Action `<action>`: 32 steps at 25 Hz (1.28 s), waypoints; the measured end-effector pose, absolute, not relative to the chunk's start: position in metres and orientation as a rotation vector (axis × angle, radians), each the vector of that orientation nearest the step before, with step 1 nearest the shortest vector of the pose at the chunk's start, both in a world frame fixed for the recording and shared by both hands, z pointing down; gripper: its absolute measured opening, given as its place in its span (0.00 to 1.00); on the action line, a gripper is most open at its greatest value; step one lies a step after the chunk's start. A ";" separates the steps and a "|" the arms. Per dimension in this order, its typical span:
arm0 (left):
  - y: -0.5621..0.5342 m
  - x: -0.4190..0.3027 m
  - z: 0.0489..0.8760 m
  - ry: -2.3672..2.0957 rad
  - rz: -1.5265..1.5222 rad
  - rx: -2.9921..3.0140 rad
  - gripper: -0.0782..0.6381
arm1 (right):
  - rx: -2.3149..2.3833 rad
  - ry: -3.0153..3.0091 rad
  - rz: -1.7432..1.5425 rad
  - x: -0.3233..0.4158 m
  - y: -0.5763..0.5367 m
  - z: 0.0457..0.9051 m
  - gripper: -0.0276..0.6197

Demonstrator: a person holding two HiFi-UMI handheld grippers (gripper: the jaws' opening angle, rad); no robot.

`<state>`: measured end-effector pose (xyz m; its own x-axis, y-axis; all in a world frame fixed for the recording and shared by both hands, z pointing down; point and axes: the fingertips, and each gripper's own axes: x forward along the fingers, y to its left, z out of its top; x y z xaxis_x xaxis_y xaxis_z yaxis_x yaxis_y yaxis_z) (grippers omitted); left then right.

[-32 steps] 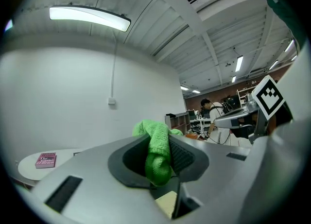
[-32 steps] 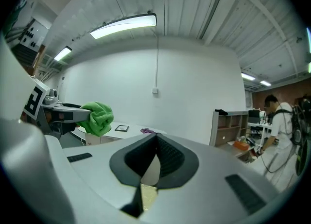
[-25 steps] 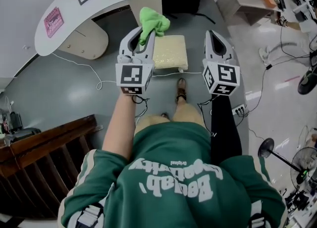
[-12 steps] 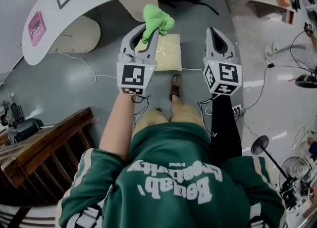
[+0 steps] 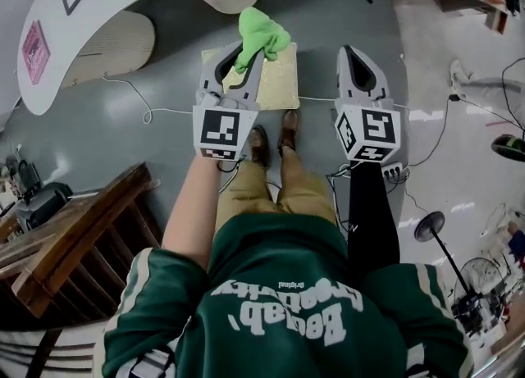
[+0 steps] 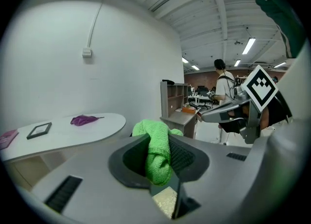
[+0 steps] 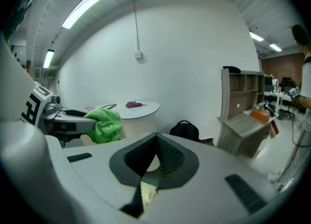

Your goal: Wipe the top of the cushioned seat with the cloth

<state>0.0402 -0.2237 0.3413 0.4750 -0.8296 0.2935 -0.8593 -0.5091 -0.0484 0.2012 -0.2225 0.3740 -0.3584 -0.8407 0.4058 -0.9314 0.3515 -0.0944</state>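
The cushioned seat [image 5: 275,81] is a pale yellow square stool on the grey floor, just ahead of the person's feet. My left gripper [image 5: 245,55] hangs above its left half, shut on a bright green cloth [image 5: 261,34] that bunches out past the jaw tips. The same cloth [image 6: 158,152] fills the jaws in the left gripper view, and a sliver of the seat [image 6: 165,199] shows below. My right gripper [image 5: 353,61] is shut with nothing in it, held level to the right of the seat. In the right gripper view the cloth [image 7: 104,124] shows at left.
A curved white table [image 5: 107,15] with a frame and a pink card stands at the far left. A wooden railing [image 5: 74,237] is at the near left. Cables [image 5: 143,106] trail over the floor, and a fan stand [image 5: 431,229] is at the right.
The person has stepped forward: the seat now lies nearer, right in front of the feet and under the left gripper. Both grippers keep their pose, cloth still held.
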 end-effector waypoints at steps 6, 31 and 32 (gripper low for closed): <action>-0.243 0.045 0.407 -1.443 0.422 2.548 0.25 | 1.588 -2.239 0.494 0.203 -0.236 0.432 0.05; -0.235 0.111 0.703 -1.196 0.828 2.148 0.25 | 1.572 -2.083 0.676 0.222 -0.226 0.553 0.05; -0.233 0.106 0.712 -1.206 0.866 2.122 0.25 | 1.565 -2.084 0.683 0.221 -0.224 0.556 0.05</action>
<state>0.1059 -0.2325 0.7124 0.3915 -0.5315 0.7511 -0.8817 -0.4502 0.1410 0.2215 -0.2241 0.5556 -0.2598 -0.7448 0.6147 -0.9641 0.2358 -0.1218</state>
